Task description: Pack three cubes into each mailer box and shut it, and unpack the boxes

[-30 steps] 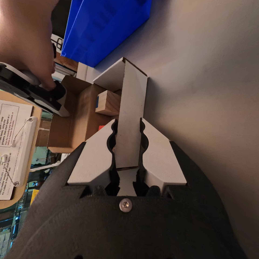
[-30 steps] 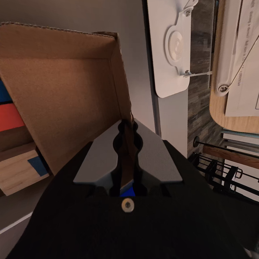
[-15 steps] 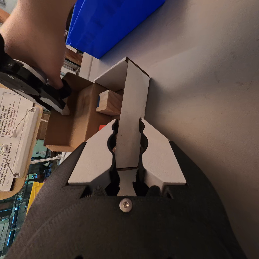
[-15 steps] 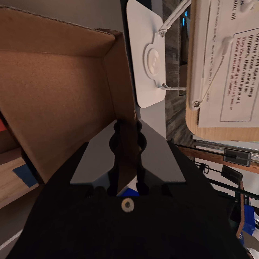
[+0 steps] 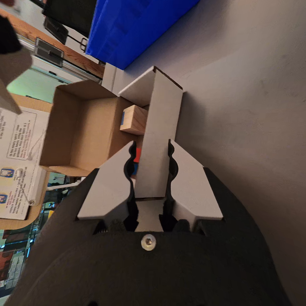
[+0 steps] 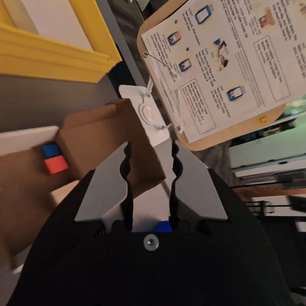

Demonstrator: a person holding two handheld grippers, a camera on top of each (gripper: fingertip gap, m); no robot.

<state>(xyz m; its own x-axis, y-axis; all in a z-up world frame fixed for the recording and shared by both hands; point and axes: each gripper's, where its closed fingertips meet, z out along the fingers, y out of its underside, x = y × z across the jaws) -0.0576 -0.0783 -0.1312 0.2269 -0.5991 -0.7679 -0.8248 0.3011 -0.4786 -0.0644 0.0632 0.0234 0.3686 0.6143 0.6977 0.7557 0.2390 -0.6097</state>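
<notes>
Colours on my two wrist feeds — mostly brown, white and grey.

I see the mailer box [image 5: 86,125] plain brown inside and white on its outer wall. The wooden cube [image 5: 135,121] is pale with a blue face; the right feed shows a blue cube [image 6: 50,150] beside a red one [image 6: 56,164]. My left gripper [image 5: 150,142] and right gripper [image 6: 149,144] both have light grey fingers on black bodies. There's a bright blue bin [image 5: 132,28], a yellow bin [image 6: 54,54], a tan clipboard [image 6: 220,74] with a white printed sheet — and a grey table [image 5: 240,115].
</notes>
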